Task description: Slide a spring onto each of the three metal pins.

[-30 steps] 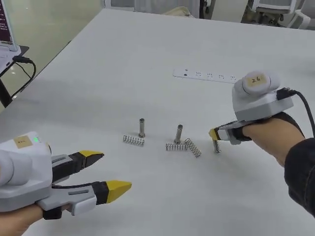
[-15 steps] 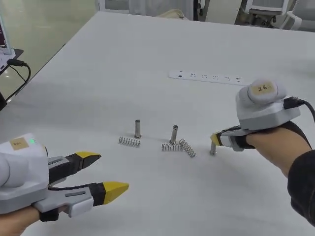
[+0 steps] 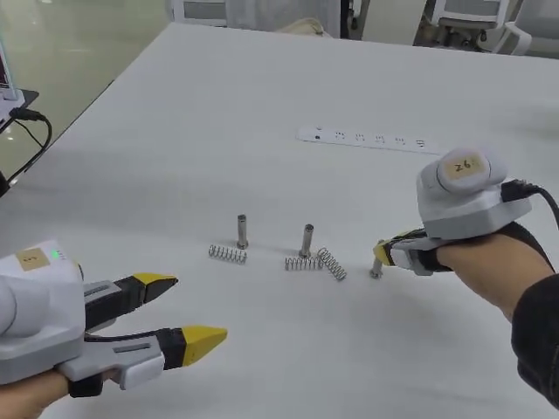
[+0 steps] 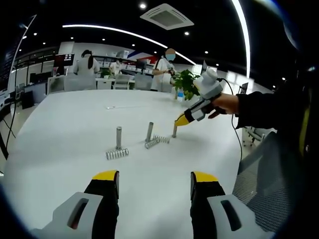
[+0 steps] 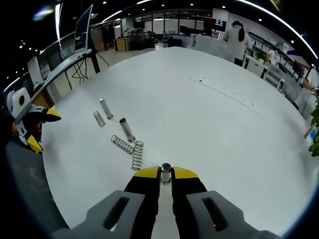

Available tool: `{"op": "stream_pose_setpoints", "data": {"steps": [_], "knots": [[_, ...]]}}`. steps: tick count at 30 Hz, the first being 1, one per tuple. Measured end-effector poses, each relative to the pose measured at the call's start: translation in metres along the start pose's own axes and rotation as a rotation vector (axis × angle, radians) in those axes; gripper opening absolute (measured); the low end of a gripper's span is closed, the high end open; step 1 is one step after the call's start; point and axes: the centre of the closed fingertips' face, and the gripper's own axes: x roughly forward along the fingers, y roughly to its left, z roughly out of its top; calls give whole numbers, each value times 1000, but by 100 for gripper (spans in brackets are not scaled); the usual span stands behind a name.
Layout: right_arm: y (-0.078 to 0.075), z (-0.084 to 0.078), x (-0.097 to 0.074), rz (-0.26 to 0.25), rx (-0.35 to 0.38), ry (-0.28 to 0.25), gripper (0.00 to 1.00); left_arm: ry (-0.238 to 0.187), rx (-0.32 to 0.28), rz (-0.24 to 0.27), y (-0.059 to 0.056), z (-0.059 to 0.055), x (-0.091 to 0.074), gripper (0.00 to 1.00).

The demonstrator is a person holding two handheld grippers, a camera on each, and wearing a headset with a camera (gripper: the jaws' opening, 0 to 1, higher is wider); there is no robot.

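Observation:
Two metal pins (image 3: 242,231) (image 3: 307,240) stand upright mid-table. A third pin (image 3: 376,269) stands to their right, and my right gripper (image 3: 382,253) is shut on its upper part; the pin's top (image 5: 165,170) shows between the yellow fingertips. Three springs lie flat: one (image 3: 227,253) by the left pin, two (image 3: 301,263) (image 3: 332,263) by the middle pin. My left gripper (image 3: 179,308) hovers open and holds nothing at the near left, well short of the springs (image 4: 117,153).
A white power strip (image 3: 371,140) lies farther back on the white table (image 3: 218,105). A black cable (image 3: 22,118) hangs off the table's left edge. In the left gripper view, people stand in the office background.
The head camera has shifted a little. My right gripper stays shut on the right pin and my left gripper stays open; nothing on the table has moved.

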Motion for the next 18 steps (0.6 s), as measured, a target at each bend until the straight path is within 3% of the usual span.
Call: {"op": "stream_pose_setpoints", "data": {"steps": [18], "knots": [[1, 2, -4, 1, -12, -12, 8, 3, 1, -3, -1, -1, 0, 53]]}}
